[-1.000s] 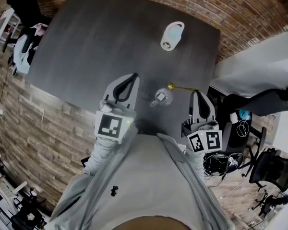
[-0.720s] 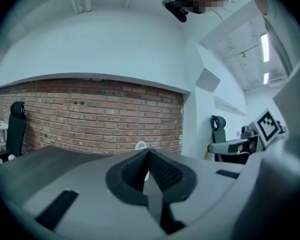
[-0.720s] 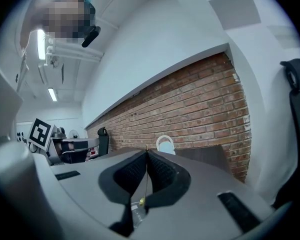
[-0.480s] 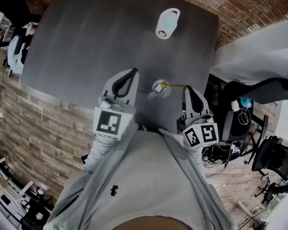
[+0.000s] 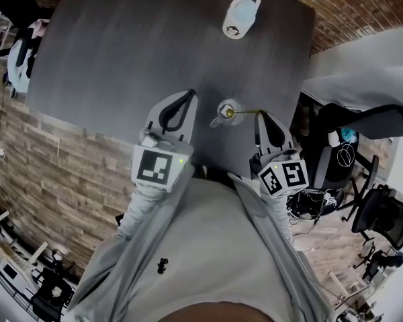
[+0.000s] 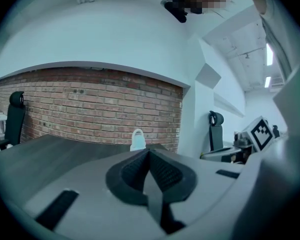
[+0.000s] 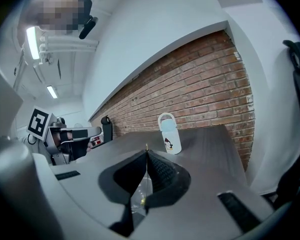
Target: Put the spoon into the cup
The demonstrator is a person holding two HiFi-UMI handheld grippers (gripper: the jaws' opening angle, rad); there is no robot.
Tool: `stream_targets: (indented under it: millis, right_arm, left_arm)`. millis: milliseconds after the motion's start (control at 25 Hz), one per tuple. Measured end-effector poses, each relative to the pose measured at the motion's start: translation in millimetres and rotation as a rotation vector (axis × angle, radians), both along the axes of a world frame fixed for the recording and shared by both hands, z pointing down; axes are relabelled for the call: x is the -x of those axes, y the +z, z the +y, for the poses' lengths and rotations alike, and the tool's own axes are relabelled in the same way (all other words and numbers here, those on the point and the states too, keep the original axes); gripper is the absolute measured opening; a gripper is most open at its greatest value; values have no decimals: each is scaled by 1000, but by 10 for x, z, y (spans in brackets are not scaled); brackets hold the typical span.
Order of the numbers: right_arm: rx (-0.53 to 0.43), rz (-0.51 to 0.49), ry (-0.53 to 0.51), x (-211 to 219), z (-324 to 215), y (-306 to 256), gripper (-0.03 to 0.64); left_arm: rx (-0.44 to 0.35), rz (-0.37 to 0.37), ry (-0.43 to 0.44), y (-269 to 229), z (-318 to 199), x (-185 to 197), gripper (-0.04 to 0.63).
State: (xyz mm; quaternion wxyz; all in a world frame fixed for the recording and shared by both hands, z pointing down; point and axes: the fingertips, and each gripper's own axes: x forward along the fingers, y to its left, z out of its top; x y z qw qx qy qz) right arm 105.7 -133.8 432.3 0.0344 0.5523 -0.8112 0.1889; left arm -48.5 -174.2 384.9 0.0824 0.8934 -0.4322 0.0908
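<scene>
While both arms hang over the dark grey counter (image 5: 134,52), I see a brick wall (image 5: 336,5) past its far edge and office chairs (image 5: 383,227) at 4 o'clock. A white bottle (image 5: 240,17) stands at 12 o'clock from the clear cup (image 5: 227,111). My right claw (image 5: 259,118) is clamped on the gold spoon (image 5: 245,112), which runs toward 9 o'clock with its bowl over the cup's mouth. My left claw (image 5: 187,98), closed and empty, sits at the cup's 9 o'clock.
</scene>
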Motion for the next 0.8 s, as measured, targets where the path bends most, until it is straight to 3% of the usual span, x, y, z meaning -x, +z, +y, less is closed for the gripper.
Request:
stream_targets:
  millis: [800]
  right_arm:
    - [74, -42, 5, 38, -74, 504, 20]
  left_arm:
    - [64, -15, -14, 286, 25, 70, 20]
